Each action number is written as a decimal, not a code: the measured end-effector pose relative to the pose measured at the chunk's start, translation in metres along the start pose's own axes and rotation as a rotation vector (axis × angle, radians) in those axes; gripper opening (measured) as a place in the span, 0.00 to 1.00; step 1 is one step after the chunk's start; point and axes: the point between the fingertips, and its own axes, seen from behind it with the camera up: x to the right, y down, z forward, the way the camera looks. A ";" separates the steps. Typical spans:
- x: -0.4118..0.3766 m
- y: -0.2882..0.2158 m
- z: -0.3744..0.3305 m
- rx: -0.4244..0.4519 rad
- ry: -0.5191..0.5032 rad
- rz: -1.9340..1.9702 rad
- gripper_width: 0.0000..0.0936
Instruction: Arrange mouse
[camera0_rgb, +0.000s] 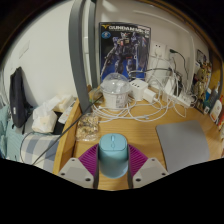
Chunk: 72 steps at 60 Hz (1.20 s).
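A light blue computer mouse (113, 156) sits between my two fingers, over the wooden desk (150, 128). Both purple pads (88, 158) touch its sides, one on the left and one on the right, with no visible gap. My gripper (113, 152) is shut on the mouse. I cannot tell whether the mouse rests on the desk or is lifted off it. A grey mouse mat (184, 146) lies on the desk ahead and to the right of the fingers.
A clear lidded container (117, 93) stands beyond the fingers, with a small glass jar (88, 125) to its left. White power strips and cables (152, 92) lie at the back right. A robot-figure box (124, 48) leans on the wall. A white bag (45, 116) lies on the left.
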 end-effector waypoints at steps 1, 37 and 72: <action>0.005 -0.001 -0.004 -0.001 0.000 -0.004 0.41; 0.197 -0.245 -0.209 0.340 0.134 -0.037 0.37; 0.329 -0.041 -0.060 -0.012 -0.011 -0.039 0.37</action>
